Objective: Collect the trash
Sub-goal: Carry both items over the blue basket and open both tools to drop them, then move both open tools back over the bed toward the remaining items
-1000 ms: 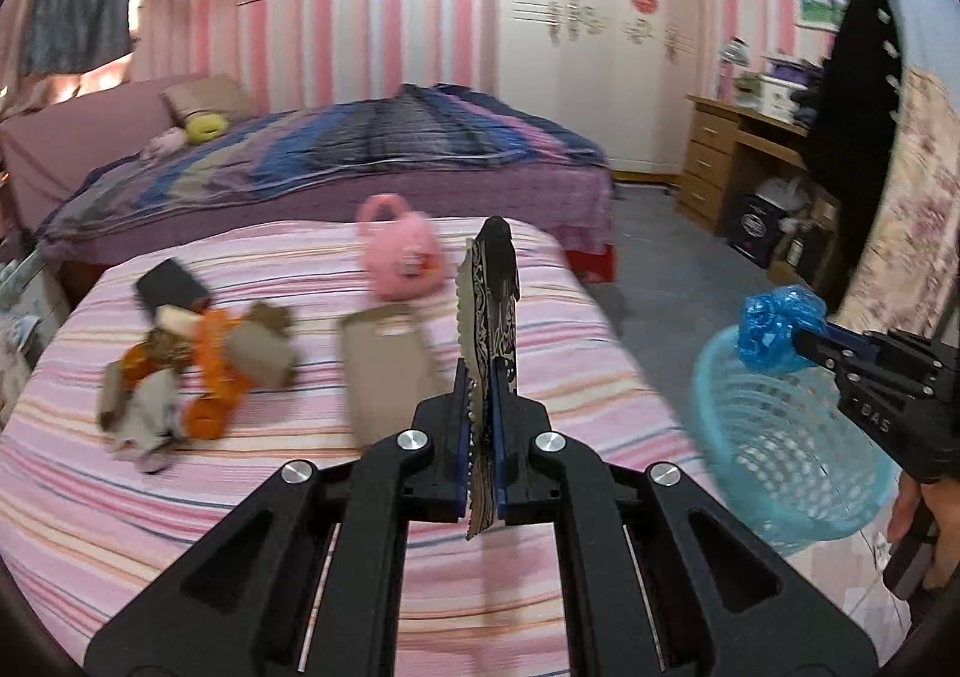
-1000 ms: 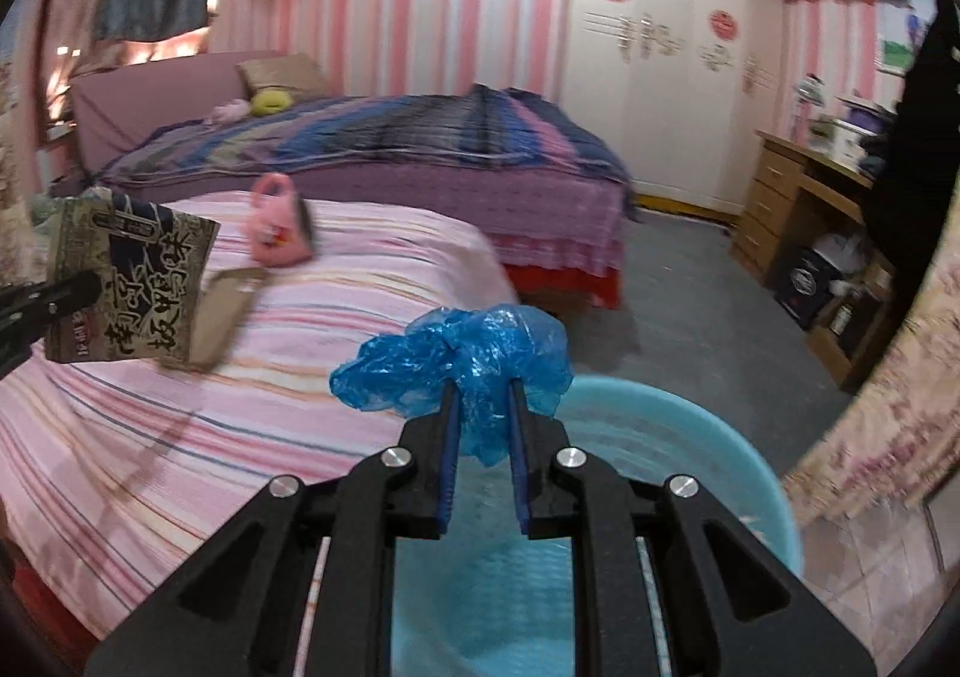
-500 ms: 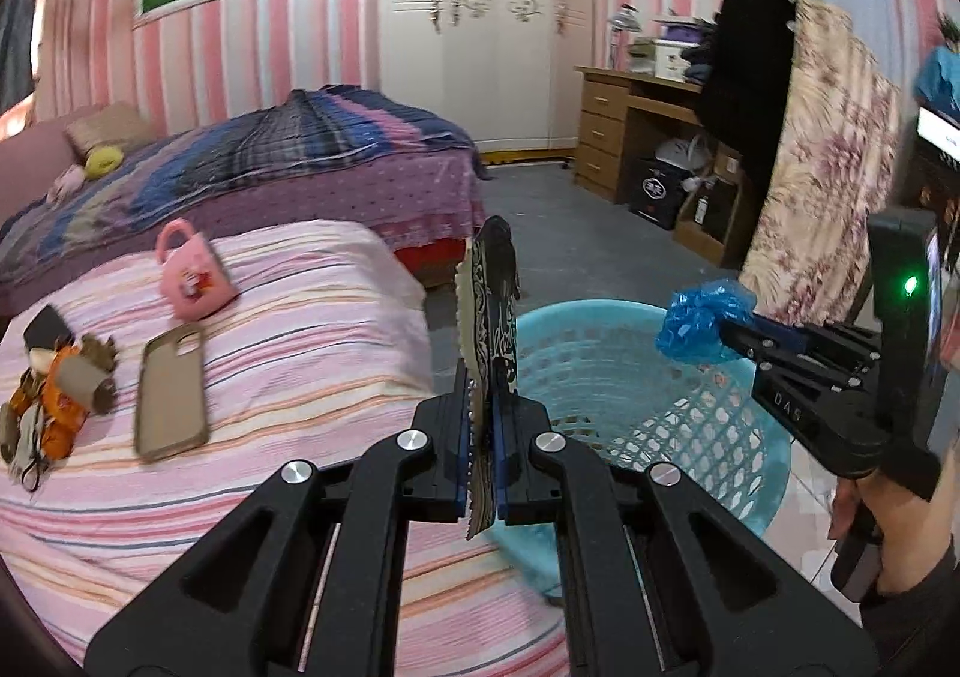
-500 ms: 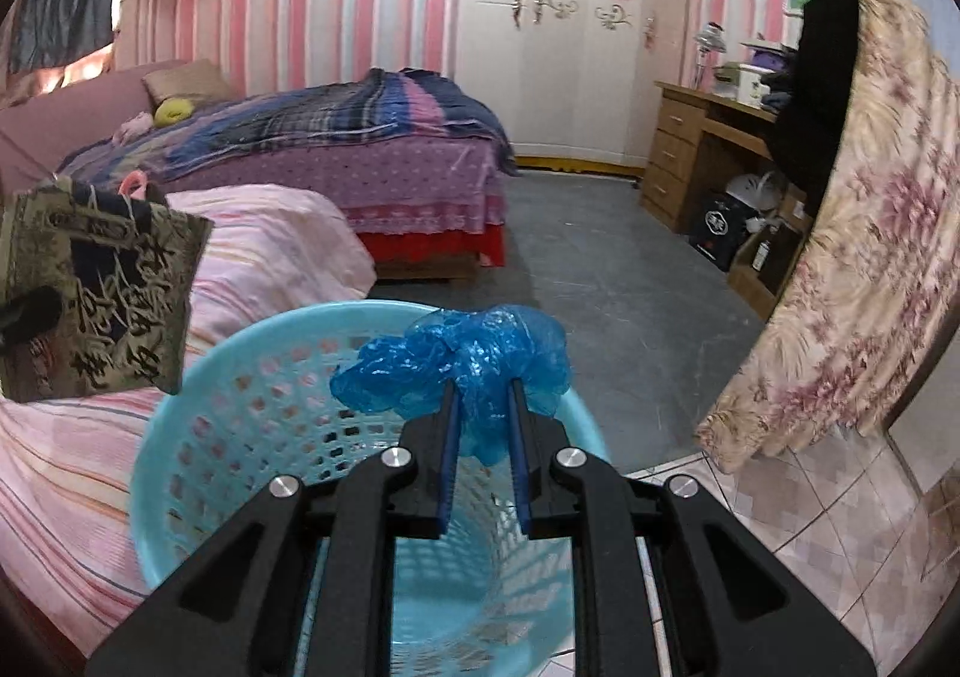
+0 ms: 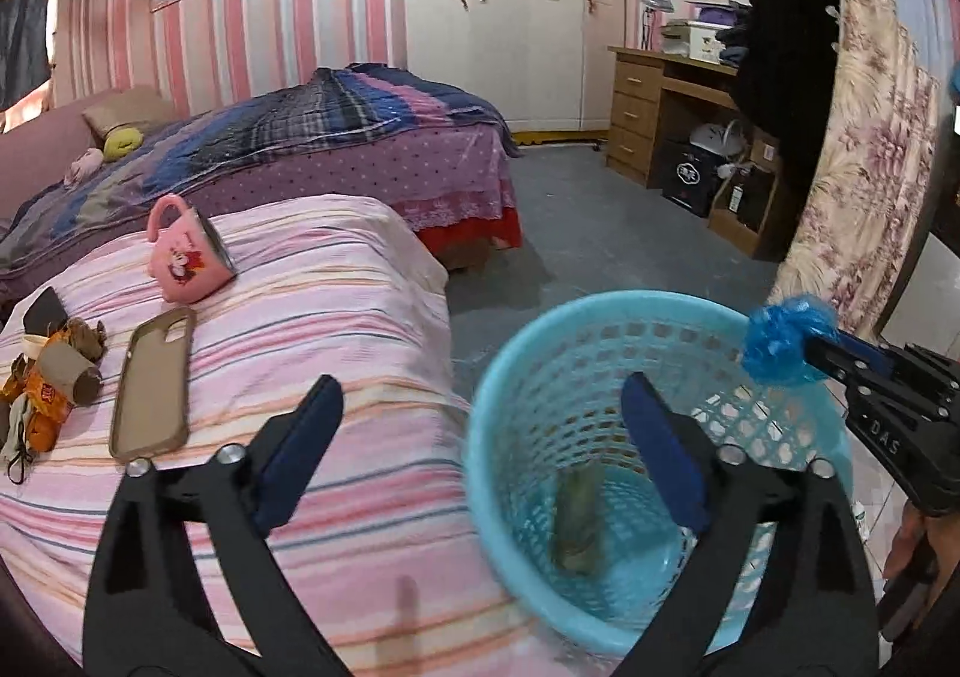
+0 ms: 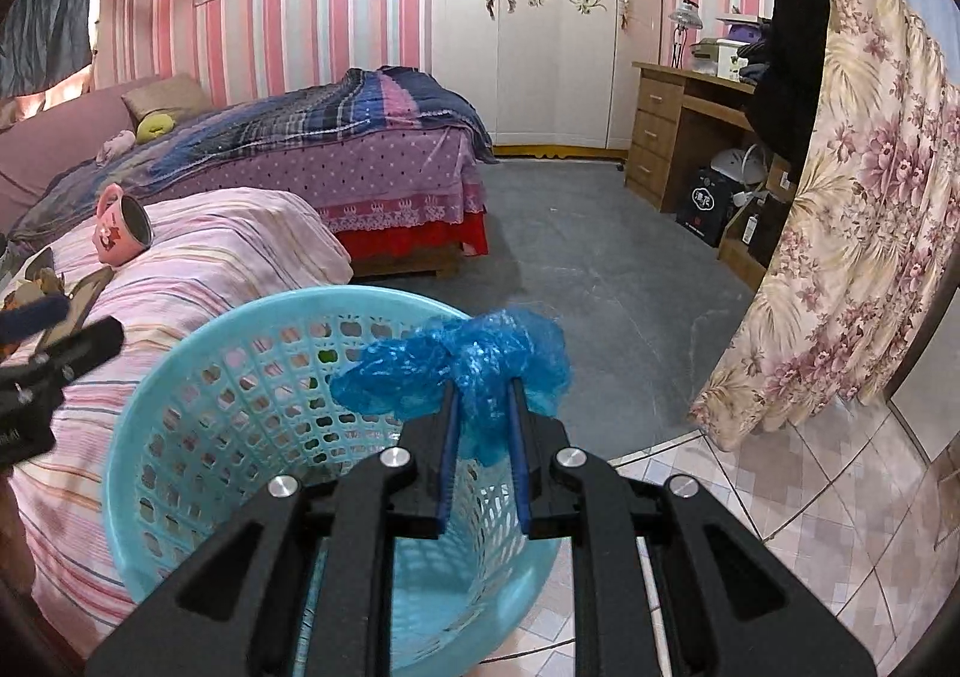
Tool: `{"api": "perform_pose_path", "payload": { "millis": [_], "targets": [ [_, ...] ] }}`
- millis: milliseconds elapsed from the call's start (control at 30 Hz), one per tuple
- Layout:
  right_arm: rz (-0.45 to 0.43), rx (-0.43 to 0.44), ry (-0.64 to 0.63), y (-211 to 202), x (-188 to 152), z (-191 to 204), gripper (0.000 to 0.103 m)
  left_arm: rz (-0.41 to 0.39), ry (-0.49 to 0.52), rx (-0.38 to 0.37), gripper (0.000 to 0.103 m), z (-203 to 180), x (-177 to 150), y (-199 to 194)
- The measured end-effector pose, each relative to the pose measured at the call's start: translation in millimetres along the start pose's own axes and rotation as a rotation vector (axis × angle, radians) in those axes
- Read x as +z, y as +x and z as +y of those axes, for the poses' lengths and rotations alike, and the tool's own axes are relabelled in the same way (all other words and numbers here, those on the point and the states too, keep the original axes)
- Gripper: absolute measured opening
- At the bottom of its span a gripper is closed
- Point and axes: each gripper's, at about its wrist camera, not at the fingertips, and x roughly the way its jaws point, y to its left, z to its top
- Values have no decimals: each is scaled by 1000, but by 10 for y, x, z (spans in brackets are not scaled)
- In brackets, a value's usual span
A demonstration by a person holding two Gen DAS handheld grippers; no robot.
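A light blue mesh basket [image 5: 600, 300] [image 6: 180, 365] stands on the floor beside the striped bed. My left gripper [image 5: 480, 383] hangs over the basket's near rim, its jaws opening wide with nothing between them. A brownish snack wrapper [image 5: 579, 521] lies blurred down inside the basket. My right gripper [image 6: 482, 389] is shut on a crumpled blue plastic bag [image 6: 474, 365] above the basket's far rim. From the left wrist view that right gripper [image 5: 837, 347] and the blue plastic bag [image 5: 786, 344] show at the basket's right edge. The left gripper [image 6: 60, 326] shows at the left of the right wrist view.
On the pink striped bed [image 5: 336, 281] lie a pink mug [image 5: 186, 257] on its side, a brown phone case [image 5: 153, 383] and a pile of wrappers with a cardboard tube [image 5: 48, 377]. A second bed, a wooden desk [image 5: 660, 107] and a floral curtain [image 6: 852, 233] surround the grey floor.
My left gripper swung from over the bed to the basket, then opened and let the snack wrapper drop in. The right gripper settled lower over the basket, still holding the blue bag.
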Motion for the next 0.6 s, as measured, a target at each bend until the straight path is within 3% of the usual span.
{"api": "perform_pose_path", "payload": {
  "millis": [100,167,200,233,300,433,600],
  "targets": [
    [2,-7,-2,12,-10,26,19,-7,-6,19,97,147,10,-9],
    [4,-24,4,28,-10,40,46,-12,-11,33,97,239,16,-24],
    [1,-32,8,28,-9,45,69,-13,-20,41,97,316,18,-37],
    [-11,-42,14,15,-6,59,76,-13,-26,42,97,363,18,-54],
    [-19,-44,20,6,11,80,77,-19,-37,49,97,469,18,-92],
    [-31,-68,27,-3,64,207,92,-34,-54,82,97,700,3,-193],
    [-47,-79,20,-12,168,395,95,-46,-91,109,97,1001,-27,-334]
  ]
}}
